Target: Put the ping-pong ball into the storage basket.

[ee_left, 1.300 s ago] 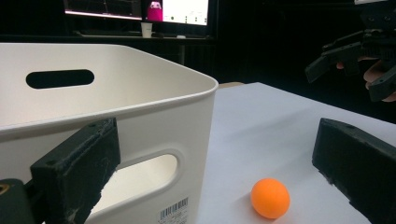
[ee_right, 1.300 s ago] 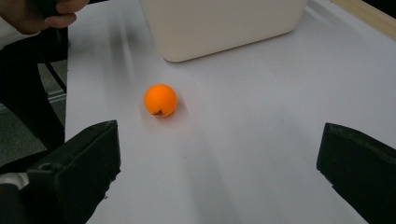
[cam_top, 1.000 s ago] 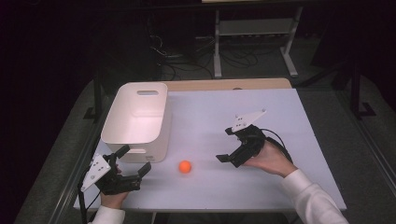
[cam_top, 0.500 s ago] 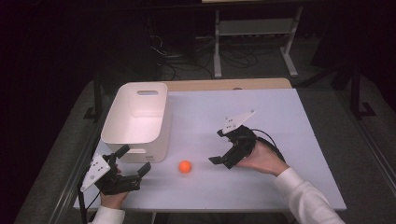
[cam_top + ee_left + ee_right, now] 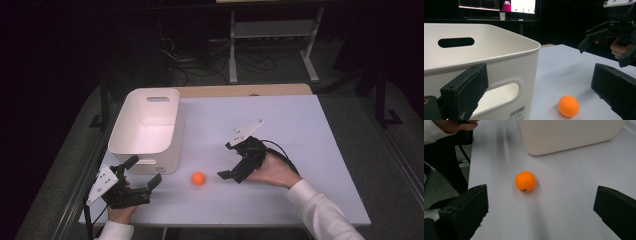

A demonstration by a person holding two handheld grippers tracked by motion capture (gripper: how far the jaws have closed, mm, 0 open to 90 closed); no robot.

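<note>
While the right gripper (image 5: 234, 169) has closed in on the orange ball (image 5: 198, 178), nothing is held yet.
High view: ball on the counter (image 5: 300, 130) beside the white bin (image 5: 147, 127) — a likely pickup; left gripper (image 5: 141, 176) spread. Gripper views: both sets of fingers wide apart — bin's inside hidden.

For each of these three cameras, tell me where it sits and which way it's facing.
High view: above the person's side, looking forward and down on the table, bin, ball; both forearms and claws enter from below.
Left claw view: on the left claw, low by the bin, facing the ball and right claw; own jaws wide apart.
Right claw view: on the right claw, tilted down at the ball; own jaws wide apart.
All share ball and bin.
</note>
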